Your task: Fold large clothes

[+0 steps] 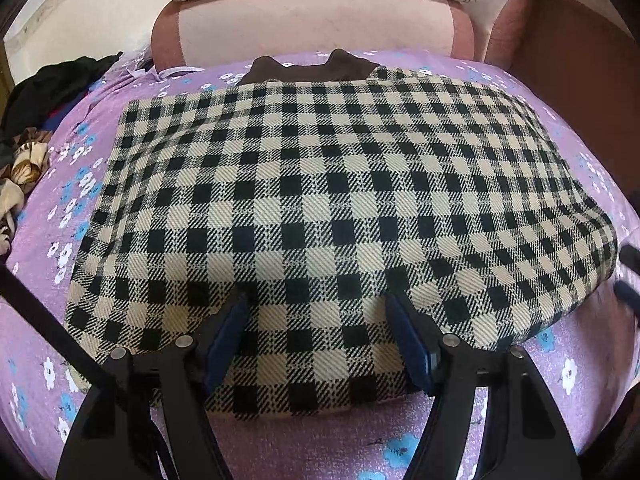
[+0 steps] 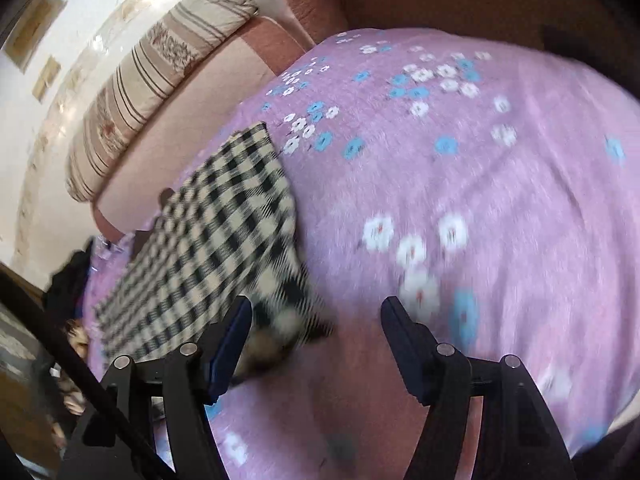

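The left tool (image 1: 316, 304) sits at the bottom centre of the left wrist view, its two blue-padded fingers spread wide and released, with the near hem of the checked garment (image 1: 320, 200) lying between and under them. The right tool (image 2: 316, 308), at the bottom centre of the right wrist view, is likewise spread apart and grips nothing; its left finger is just beside the garment's near corner, though blur hides whether they touch.

The garment lies flat on the bed (image 1: 328, 444), filling the middle of the left wrist view, already folded into a rough rectangle, with a dark brown collar or lining (image 1: 312, 68) peeking out at its far edge. The cloth looks thick and coarsely woven in black and cream squares, probably fairly heavy, soft and limp, not slippery. Its edges look rounded and bulky, suggesting several layers. The best hold is likely the near corners, pinching all layers together so the fold does not slide apart.

The purple flowered sheet beneath looks slightly fuzzy.
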